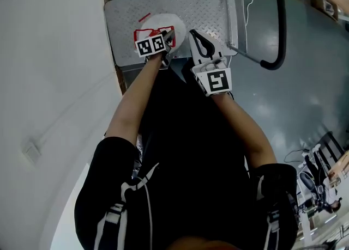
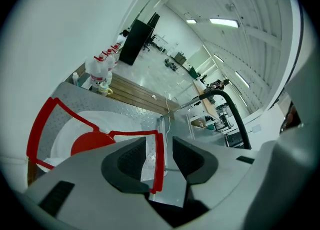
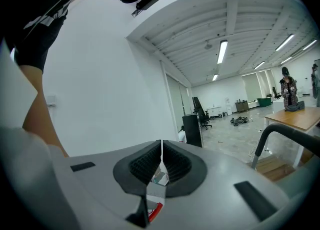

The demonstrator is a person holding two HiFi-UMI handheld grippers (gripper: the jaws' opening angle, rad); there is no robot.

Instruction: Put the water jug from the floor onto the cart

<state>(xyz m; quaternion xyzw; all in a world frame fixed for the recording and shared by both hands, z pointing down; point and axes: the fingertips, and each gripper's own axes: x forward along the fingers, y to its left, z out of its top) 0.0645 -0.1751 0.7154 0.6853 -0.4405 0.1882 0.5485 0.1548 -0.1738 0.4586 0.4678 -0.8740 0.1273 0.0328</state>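
Note:
The water jug [image 1: 159, 22], white with a red cap [image 2: 92, 142] and a red carry handle [image 2: 44, 118], stands on the cart's diamond-plate deck [image 1: 199, 4] near its left front corner. My left gripper [image 1: 168, 40] is over the jug's top and open. In the left gripper view, the left gripper [image 2: 159, 150] has one bar of the red handle running between its pads, untouched on both sides. My right gripper [image 1: 194, 36] is just right of the jug, shut with nothing in it. In the right gripper view, the right gripper [image 3: 161, 162] points out nearly level.
The cart's black push handle [image 1: 280, 21] rises at the right of the deck. A white wall runs close along the left. Several bottles [image 2: 102, 69] stand beyond the cart's far edge on a wooden strip. Grey floor lies to the right of the cart.

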